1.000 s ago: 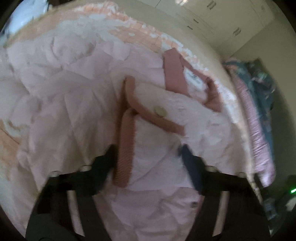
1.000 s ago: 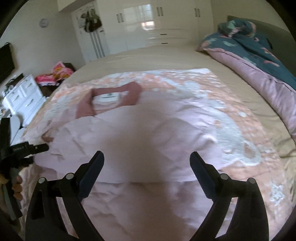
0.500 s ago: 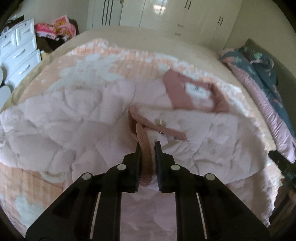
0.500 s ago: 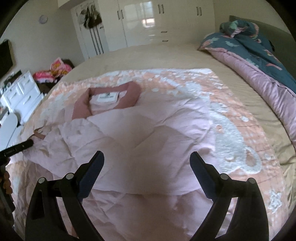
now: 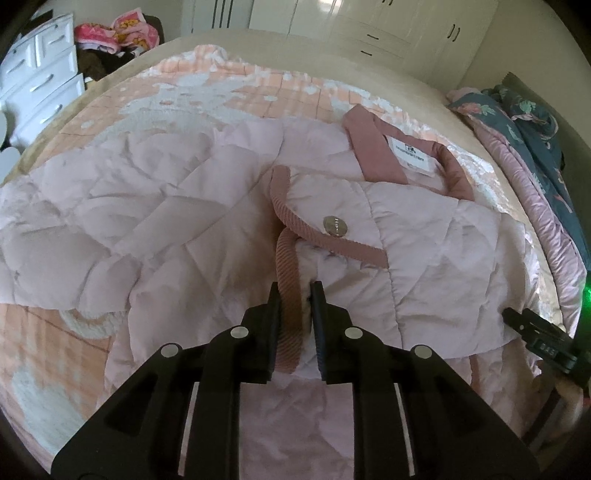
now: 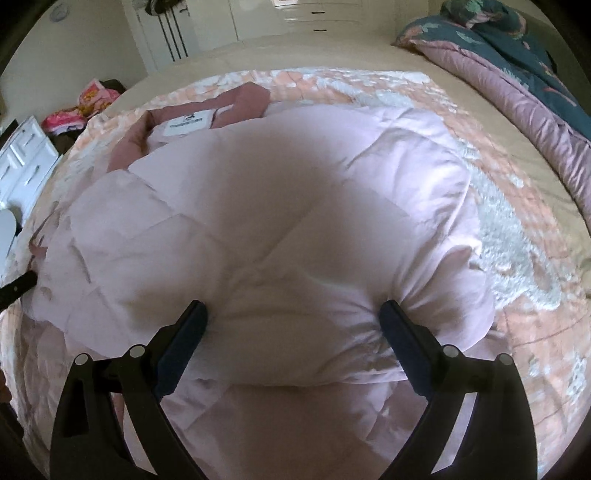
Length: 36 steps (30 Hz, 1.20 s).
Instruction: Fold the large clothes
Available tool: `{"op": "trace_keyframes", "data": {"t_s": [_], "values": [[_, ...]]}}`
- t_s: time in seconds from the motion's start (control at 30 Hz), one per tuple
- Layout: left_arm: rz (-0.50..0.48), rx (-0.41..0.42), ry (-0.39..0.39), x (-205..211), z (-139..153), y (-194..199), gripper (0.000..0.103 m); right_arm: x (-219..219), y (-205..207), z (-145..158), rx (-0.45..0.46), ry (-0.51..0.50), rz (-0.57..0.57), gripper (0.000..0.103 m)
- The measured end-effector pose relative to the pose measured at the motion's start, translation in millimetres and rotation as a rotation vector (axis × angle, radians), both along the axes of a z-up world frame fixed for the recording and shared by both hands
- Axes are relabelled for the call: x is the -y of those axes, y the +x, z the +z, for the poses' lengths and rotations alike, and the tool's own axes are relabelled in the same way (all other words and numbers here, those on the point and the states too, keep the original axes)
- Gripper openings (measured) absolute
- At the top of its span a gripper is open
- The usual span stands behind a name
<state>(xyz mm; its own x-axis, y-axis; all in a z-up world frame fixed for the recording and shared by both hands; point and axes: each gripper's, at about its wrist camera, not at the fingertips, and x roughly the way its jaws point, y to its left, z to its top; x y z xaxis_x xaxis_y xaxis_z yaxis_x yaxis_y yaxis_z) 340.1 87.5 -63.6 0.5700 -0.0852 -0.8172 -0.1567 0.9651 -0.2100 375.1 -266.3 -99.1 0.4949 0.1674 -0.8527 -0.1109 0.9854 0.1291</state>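
Your left gripper (image 5: 295, 295) pinches the jacket (image 5: 424, 229) trim; right gripper (image 6: 293, 317) gapes over it on the bed (image 6: 258, 48), wardrobes (image 5: 369, 22) behind.

The jacket's (image 5: 207, 192) collar label (image 5: 412, 157) print is too small to read.

Jacket (image 5: 229, 206) hem behind hand-held grippers.

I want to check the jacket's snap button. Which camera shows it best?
The left wrist view: the snap button sits sharp on the pink jacket's ribbed trim. The right wrist view shows only puffy jacket fabric and the collar label; no button.
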Motion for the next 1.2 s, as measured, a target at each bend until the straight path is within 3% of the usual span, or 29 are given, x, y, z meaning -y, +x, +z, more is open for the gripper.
{"op": "trace_keyframes", "data": {"t_s": [0.2, 0.33, 0.4, 0.53, 0.57, 0.63, 0.67, 1.2], "values": [[-0.011, -0.003, 0.012, 2, 9, -5, 0.013, 3, -17, 16, 0.003, 0.035, -0.005, 0.096], [-0.034, 0.015, 0.009, 0, 23, -12, 0.033, 6, -31, 33, 0.026, 0.088, -0.009, 0.097], [-0.039, 0.027, 0.012, -1, 29, -18, 0.038, 6, -37, 40, 0.041, 0.096, -0.001, 0.098], [-0.046, 0.040, 0.017, -3, 43, -27, 0.064, 3, -48, 56, 0.074, 0.078, 0.005, 0.099], [-0.046, 0.048, 0.026, -4, 47, -30, 0.069, 2, -50, 60, 0.091, 0.054, -0.001, 0.099], [-0.036, 0.051, 0.032, -5, 52, -35, 0.091, -3, -57, 72, 0.152, -0.017, -0.003, 0.099], [-0.026, 0.052, 0.030, -7, 54, -37, 0.094, -6, -60, 76, 0.172, -0.032, 0.005, 0.099], [0.062, 0.070, 0.039, -47, 82, -73, 0.094, -44, -93, 137, 0.305, -0.034, 0.068, 0.099]]}}
